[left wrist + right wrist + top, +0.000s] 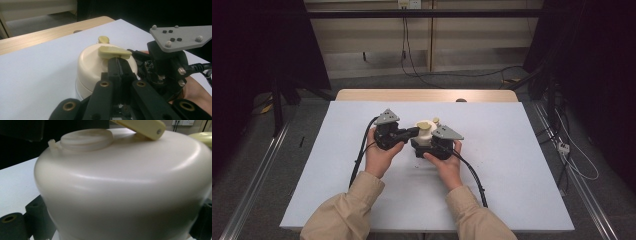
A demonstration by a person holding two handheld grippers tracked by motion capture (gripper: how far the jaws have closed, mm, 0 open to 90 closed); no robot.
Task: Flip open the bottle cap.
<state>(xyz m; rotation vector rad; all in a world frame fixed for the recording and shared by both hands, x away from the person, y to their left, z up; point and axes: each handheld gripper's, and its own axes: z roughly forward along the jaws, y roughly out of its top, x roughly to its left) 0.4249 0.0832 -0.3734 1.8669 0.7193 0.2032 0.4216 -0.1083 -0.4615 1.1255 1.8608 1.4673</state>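
Left hand-held gripper jaws closed under yellow flap, flap lengthwise pointing right, right hand-held gripper clamping cream container

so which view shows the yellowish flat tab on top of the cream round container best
The left gripper view: the yellowish flat tab lies whole on the cream round container, with the left gripper's fingers closed at its edge. The high view shows it small, between both grippers. The right gripper view catches just its end at the top edge.
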